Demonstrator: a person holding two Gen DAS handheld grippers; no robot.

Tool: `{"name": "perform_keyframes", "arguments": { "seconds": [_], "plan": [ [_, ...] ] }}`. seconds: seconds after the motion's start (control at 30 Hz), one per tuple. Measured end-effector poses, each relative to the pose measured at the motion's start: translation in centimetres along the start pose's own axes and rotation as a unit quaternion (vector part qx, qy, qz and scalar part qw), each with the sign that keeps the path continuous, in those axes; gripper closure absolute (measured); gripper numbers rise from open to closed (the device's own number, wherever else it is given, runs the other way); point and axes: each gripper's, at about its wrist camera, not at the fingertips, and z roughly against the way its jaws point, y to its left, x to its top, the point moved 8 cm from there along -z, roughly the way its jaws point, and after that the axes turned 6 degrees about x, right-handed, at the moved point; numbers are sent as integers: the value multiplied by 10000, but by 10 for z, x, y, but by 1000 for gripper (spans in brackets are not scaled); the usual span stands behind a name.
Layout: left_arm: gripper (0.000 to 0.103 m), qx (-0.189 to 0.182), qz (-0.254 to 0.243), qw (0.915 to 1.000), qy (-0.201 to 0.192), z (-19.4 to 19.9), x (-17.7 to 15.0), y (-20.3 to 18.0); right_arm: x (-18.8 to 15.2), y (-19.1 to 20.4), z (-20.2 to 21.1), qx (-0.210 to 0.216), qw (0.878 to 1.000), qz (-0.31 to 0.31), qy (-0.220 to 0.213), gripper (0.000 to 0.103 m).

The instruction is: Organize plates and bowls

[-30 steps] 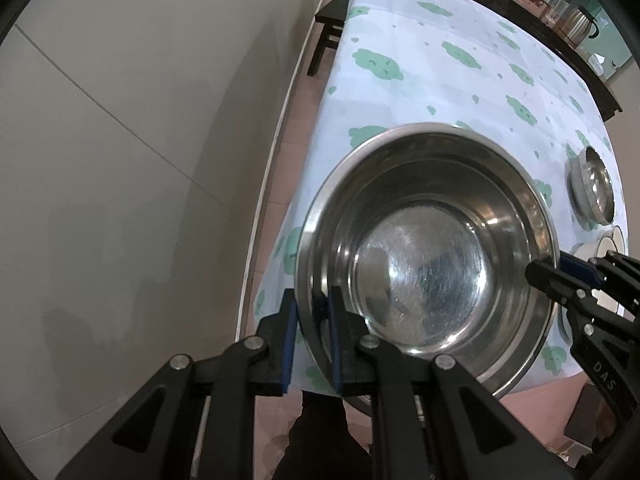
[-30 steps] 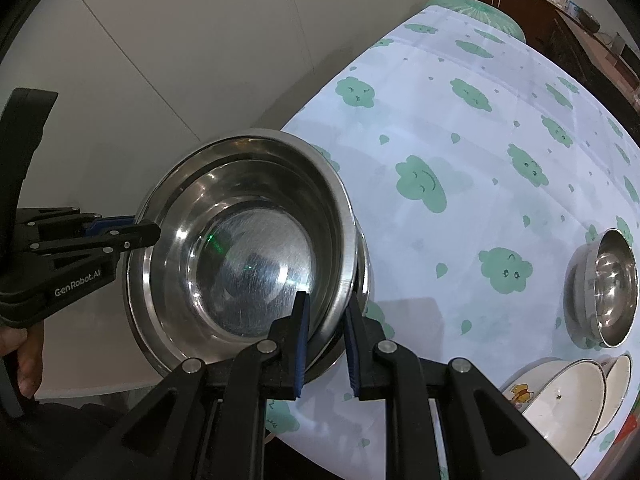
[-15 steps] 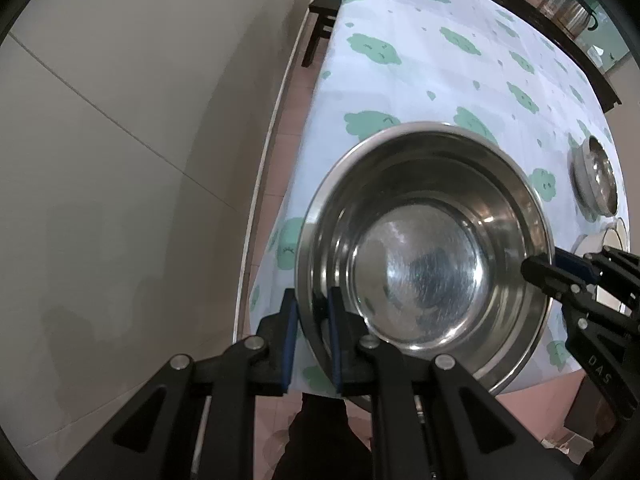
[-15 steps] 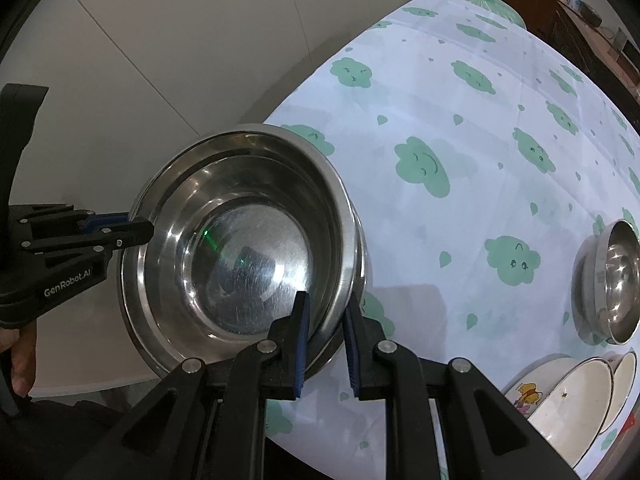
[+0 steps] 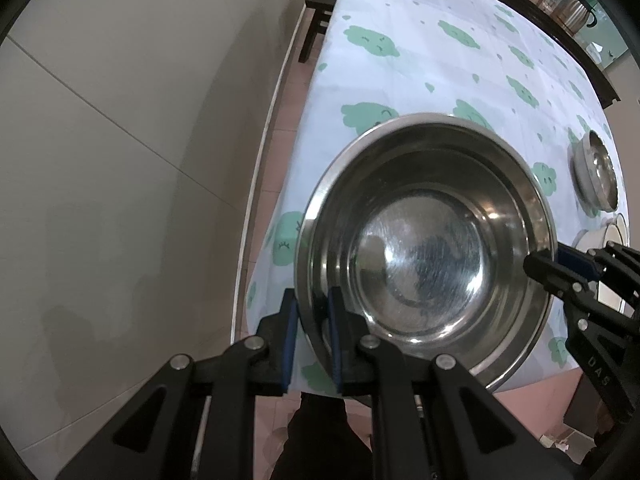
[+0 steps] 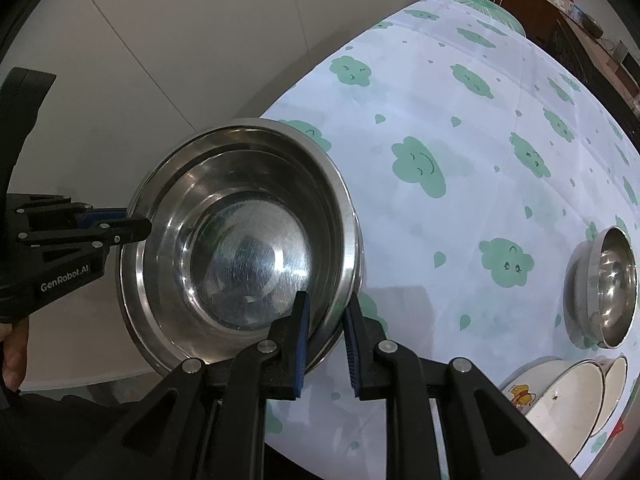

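Gripping a big steel bowl (image 5: 424,240) from two sides: left tongs (image 5: 312,332) closed on its rim at bottom-centre of the left wrist view, blue pads (image 5: 289,336) one inside, one outside the wall. Right tongs (image 6: 326,340) closed on the opposite rim, bottom-centre of right wrist view. Each tool also shows in the other's cam: right tongs (image 5: 548,266) at right edge, left tongs (image 6: 132,232) at left edge w/ "GenRobot.AI" printed on the body.

Right wrist view shows a double rim, looks like two nested bowls; can't tell for sure. Bowl sits over the near corner of the worktop (image 6: 460,128), which has a white cloth w/ green cloud print. Can't tell if it's resting on the cloth or lifted.

Smaller steel bowl (image 6: 612,288) at right of right wrist view, well apart from the big one. White enamel bowls (image 6: 560,400) w/ cartoon print, stacked and leaning, lower right just below it.

Bg: kettle (image 5: 576,12) upper right of left wrist view, beige wall on the left, person's fingers (image 6: 14,356) at left edge of right wrist view.
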Motion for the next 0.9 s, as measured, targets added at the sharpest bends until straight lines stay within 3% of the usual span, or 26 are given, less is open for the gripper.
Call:
{"name": "perform_keyframes", "arguments": {
  "seconds": [0.4,0.53,0.77,0.9],
  "plan": [
    [88,-63,-5,9999,-129,7,4,-2,2,-1,4,-127,9999,-16,-96,82],
    [87,-64,-17,9999,-129,10,3,-4,2,-3,7,-142,9998,-78,-147,75],
    [86,-63,-32,9998,-206,16,2,-4,4,6,17,1,9994,-38,-356,75],
    [72,-50,-64,9994,-322,24,4,-8,0,1,23,-55,9990,-136,-422,75]
  ]
}}
